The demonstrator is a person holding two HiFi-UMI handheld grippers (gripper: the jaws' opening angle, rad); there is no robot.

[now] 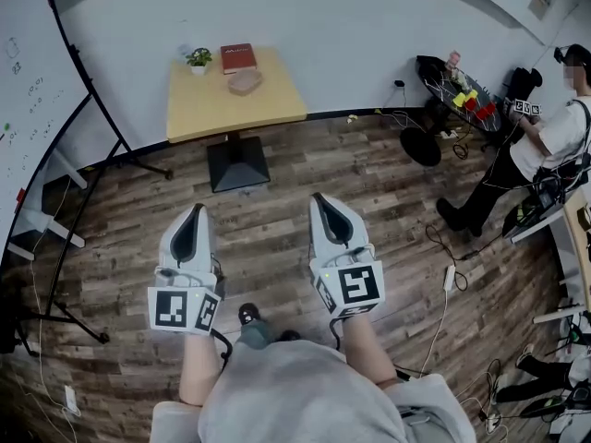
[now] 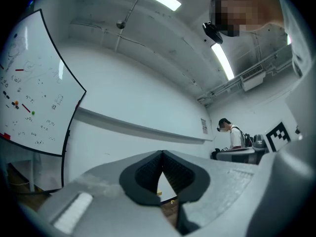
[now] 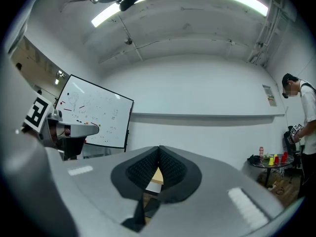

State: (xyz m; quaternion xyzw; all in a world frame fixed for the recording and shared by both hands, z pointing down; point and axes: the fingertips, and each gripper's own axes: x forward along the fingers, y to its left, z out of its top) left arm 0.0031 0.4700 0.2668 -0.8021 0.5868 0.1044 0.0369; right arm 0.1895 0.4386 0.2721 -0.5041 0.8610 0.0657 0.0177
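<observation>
Now | left gripper [image 1: 196, 209] closed, empty | right gripper [image 1: 319, 197] likewise (side by side, pointing forward)

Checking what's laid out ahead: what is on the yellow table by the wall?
The yellow table bears a small potted plant, a red book and a tan oval object, all near its far edge. Whatever lies beneath the book is covered.
</observation>
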